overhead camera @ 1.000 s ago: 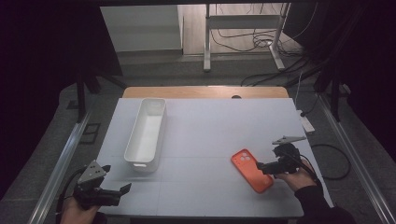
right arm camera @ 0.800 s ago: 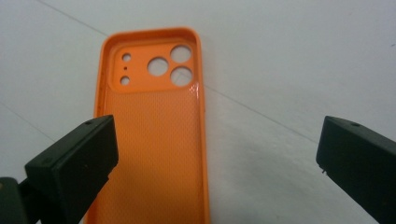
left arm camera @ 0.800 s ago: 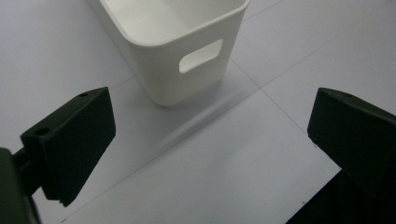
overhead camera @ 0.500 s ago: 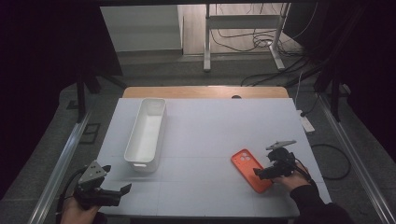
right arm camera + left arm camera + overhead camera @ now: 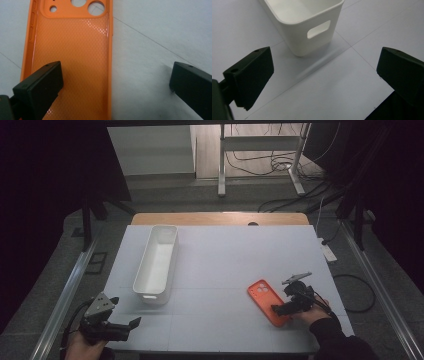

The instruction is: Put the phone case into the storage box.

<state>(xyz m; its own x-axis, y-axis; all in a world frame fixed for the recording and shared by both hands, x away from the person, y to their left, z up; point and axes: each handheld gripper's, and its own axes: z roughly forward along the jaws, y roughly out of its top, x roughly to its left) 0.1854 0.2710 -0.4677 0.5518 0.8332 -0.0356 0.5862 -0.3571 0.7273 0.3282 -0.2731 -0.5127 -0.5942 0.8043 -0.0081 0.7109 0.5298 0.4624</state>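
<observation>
High view: the orange phone case [image 5: 266, 301] lay on the white table [image 5: 230, 270] near its right front edge, with the right gripper [image 5: 286, 307] at the case's near end. The left gripper [image 5: 131, 324] sat at the table's front left corner, near the white bin [image 5: 156, 262].

Left gripper view: its jaws stood wide apart, holding nothing, facing the bin's [image 5: 307, 27] handle end.

Right gripper view: jaws spread wide; one jaw hung over the case [image 5: 75, 57], the other over bare table [image 5: 150, 50].

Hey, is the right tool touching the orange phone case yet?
Cannot tell. In the right gripper view the right tool is open, one jaw over the orange phone case, the other over the table, but any gap beneath is hidden.
</observation>
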